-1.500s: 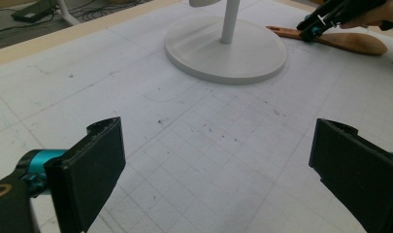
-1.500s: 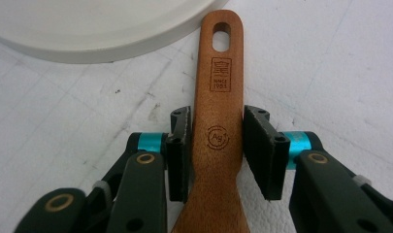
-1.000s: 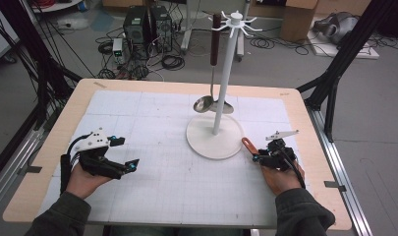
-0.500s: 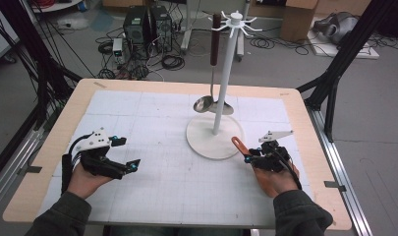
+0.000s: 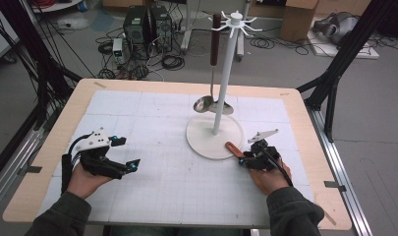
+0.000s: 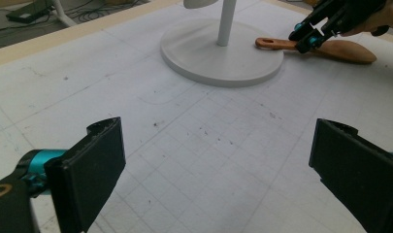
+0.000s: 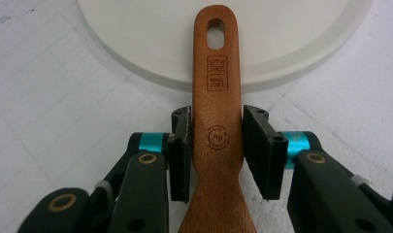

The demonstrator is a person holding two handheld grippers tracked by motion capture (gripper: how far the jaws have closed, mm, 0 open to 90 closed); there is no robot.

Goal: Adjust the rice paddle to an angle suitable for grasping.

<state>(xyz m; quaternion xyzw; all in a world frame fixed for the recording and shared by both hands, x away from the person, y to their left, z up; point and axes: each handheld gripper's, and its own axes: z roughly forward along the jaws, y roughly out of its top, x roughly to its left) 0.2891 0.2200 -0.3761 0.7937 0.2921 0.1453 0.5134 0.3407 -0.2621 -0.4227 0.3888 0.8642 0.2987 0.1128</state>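
Gripping looks like the step in hand: the right claw [image 7: 217,145] straddles the wooden spatula [image 7: 217,121], pads against the handle's edges, seemingly clamped. The spatula lies on the desk [image 5: 152,196], its holed tip overlapping the white stand's round base [image 5: 206,140]. Next probably comes lifting it toward the stand's hooks [image 5: 234,20], beside the hanging metal ladle [image 5: 210,101]. The left claw [image 6: 218,179] gapes wide, empty.
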